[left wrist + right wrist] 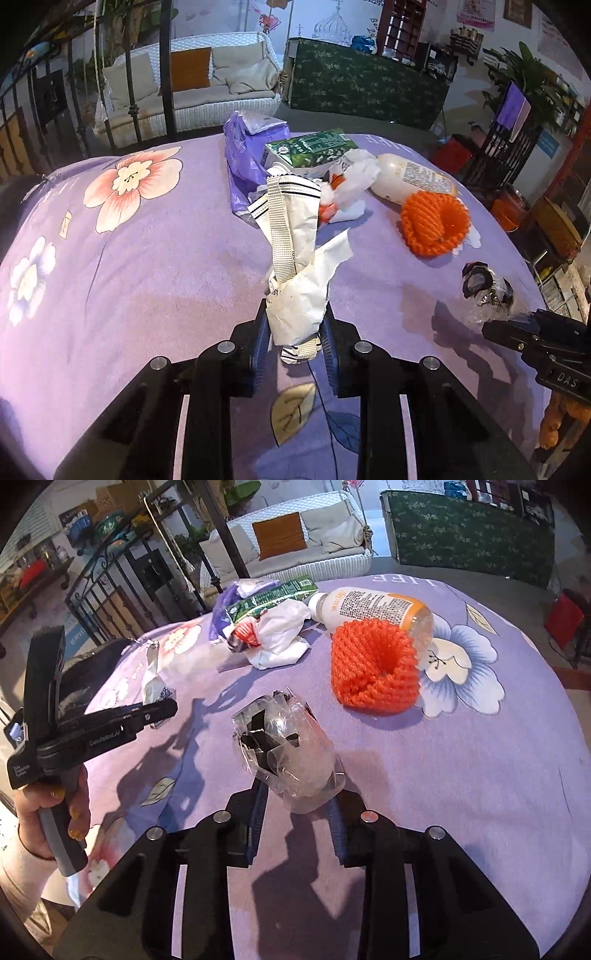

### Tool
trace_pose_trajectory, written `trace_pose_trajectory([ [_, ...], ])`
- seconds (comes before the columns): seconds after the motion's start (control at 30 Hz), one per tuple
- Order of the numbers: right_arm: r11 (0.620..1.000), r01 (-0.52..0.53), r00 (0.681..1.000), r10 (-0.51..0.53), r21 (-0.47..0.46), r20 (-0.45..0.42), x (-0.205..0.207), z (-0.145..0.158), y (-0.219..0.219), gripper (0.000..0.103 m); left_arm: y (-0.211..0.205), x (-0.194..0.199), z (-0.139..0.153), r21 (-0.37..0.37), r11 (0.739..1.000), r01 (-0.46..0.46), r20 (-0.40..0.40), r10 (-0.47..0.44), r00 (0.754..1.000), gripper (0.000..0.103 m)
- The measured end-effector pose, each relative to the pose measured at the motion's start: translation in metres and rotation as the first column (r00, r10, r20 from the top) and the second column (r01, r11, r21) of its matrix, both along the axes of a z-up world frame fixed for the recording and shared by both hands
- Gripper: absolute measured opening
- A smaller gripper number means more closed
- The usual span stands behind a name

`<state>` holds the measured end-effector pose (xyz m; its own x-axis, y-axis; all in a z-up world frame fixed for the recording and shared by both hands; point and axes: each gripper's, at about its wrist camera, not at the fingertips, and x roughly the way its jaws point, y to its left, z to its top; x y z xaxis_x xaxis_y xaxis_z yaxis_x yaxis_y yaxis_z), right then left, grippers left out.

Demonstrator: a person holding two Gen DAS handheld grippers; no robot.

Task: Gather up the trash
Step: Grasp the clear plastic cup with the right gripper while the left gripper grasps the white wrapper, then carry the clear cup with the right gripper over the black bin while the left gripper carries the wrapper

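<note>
My left gripper (295, 325) is shut on a crumpled white paper wrapper (295, 258) with black stripes, lifted above the purple flowered tablecloth (147, 258). My right gripper (301, 794) is shut on a crushed clear plastic wrapper (284, 749) with black print. That wrapper (487, 291) and the right gripper (517, 328) show at the right edge of the left wrist view. The left gripper (162, 710) appears at the left of the right wrist view, held by a hand (44, 808). Further back lie an orange foam net (373, 668), a white bottle (373, 605), a green carton (273, 596), white crumpled paper (280, 635) and a purple bag (240, 147).
The round table's edge curves away on all sides. Behind it stand a black metal railing (133, 92), a white wicker sofa (207, 85) and a green-covered counter (365, 85). Shelves and red containers (513, 210) fill the right side of the room.
</note>
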<state>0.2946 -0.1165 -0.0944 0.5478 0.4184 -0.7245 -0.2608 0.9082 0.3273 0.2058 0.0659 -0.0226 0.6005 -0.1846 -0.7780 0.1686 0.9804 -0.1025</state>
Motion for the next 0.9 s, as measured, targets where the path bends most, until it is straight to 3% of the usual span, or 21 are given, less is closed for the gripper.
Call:
trace_pose_trajectory([
  [0.3,0.998,0.058,0.995,-0.057,-0.007,0.078,-0.065,0.014,-0.031,0.031,-0.025,-0.049,0.006,-0.025,0.998,0.058,0.012,-0.057,0.998,0.025],
  [0.57,0.991,0.129,0.981,-0.124,-0.022,0.15,-0.124,0.019,-0.067,0.031,-0.064,-0.097,0.001,0.015,0.994,0.109,0.048,-0.109,0.993,0.025],
  [0.9,0.97,0.243,0.956,-0.237,-0.017,0.171,-0.18,0.011,-0.113,0.031,-0.114,-0.138,-0.001,0.002,0.977,0.213,0.082,-0.212,0.974,0.025],
])
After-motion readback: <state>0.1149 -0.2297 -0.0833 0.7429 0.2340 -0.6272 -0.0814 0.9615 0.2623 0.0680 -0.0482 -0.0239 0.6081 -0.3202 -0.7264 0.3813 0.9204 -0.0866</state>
